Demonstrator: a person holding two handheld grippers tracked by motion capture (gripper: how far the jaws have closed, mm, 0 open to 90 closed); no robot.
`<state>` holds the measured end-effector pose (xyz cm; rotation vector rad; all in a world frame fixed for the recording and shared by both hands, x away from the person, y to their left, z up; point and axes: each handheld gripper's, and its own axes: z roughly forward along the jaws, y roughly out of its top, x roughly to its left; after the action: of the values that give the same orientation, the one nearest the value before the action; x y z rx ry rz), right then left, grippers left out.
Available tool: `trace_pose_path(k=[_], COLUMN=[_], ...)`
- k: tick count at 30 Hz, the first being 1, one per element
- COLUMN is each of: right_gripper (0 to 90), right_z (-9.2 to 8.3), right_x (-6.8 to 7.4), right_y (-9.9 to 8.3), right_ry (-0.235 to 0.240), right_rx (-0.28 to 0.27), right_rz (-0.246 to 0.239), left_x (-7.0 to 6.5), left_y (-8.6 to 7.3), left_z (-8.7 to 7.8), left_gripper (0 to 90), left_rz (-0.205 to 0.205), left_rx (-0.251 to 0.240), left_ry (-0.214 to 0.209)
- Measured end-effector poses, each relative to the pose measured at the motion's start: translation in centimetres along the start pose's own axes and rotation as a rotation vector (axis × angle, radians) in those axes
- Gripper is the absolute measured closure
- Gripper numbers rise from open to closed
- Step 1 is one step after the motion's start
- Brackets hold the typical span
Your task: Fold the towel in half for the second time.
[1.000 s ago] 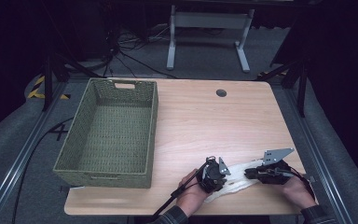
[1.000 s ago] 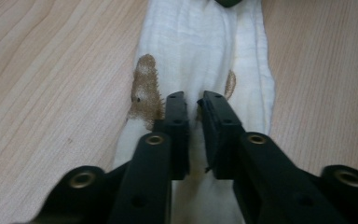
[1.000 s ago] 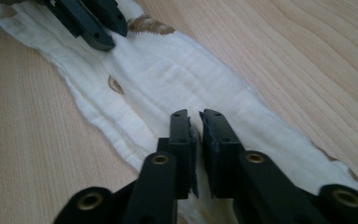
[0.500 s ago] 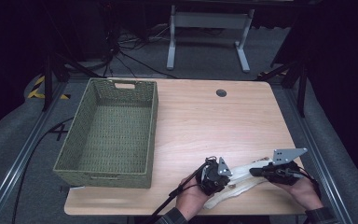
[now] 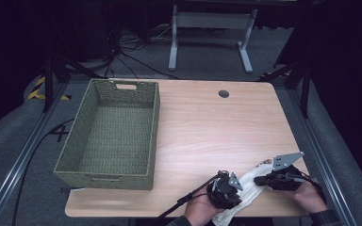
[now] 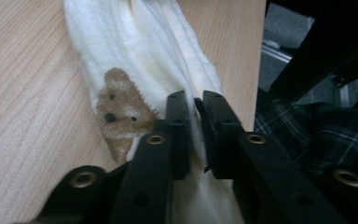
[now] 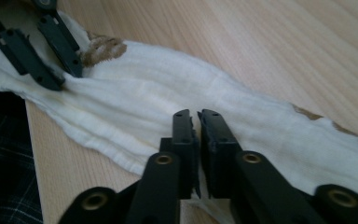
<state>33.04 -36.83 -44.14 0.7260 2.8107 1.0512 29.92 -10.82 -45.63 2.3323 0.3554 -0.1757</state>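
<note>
Cloth: a white cloth point(image 5: 249, 190) with brown printed patches lies bunched into a long strip at the near right corner of the counter point(image 5: 207, 127), its near end over the counter's front edge.
Cloth print: in the left gripper view a brown animal face point(image 6: 121, 109) shows on the cloth, just left of the fingers.
Left gripper: the left gripper point(image 5: 225, 188) sits at the strip's near end, held in the person's left hand point(image 5: 200, 209), with its cable trailing off to the left over the front edge.
Left fingers: a fold of the cloth runs up between the two fingers point(image 6: 179, 126); they stand close together with a narrow gap and have just been opening a little, yet the fold is still pinched between them.
Right gripper: the right gripper point(image 5: 264, 179) lies low at the far end of the strip, in the person's right hand point(image 5: 306, 195), a grey plate on top of it.
Right fingers: nearly shut on a thin pinch of the cloth point(image 7: 168, 107), having just been opening slightly; the fingers point(image 7: 182, 135) point across the strip.
Between the grippers: the cloth stretches from one to the other, resting on the counter.
Basket: a green woven basket point(image 5: 111, 136) stands on the left half of the counter, well apart from the cloth.
Sleeve: plaid fabric point(image 6: 317, 126) shows beyond the counter's edge in the left gripper view.
</note>
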Motion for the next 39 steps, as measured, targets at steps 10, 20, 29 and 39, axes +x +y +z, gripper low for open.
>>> trace_pose_path(k=[10, 20, 29, 39], right_gripper=[87.9, 90.0, 90.0, 90.0], right_z=[-1.5, 1.0, 2.0, 3.3], right_x=[0.5, 0.6, -0.4, -1.6], right_y=[0.3, 0.1, 1.4, 3.1], right_ry=[-0.010, 0.029, -0.013, -0.054], right_rx=[-0.099, 0.012, 0.004, -0.006], right_rz=[0.005, -0.009, -0.018, -0.011], left_x=[1.2, 1.0, 3.3, 4.4], left_y=[0.5, -0.1, -0.1, -0.2], left_z=[-3.1, 0.2, -1.1, -1.7], left_gripper=[86.6, 89.6, 89.6, 89.6], left_rz=[-0.019, 0.032, 0.005, -0.015], left_rx=[-0.076, 0.027, 0.042, 0.037], left_ry=[0.038, 0.041, 0.152, 0.192])
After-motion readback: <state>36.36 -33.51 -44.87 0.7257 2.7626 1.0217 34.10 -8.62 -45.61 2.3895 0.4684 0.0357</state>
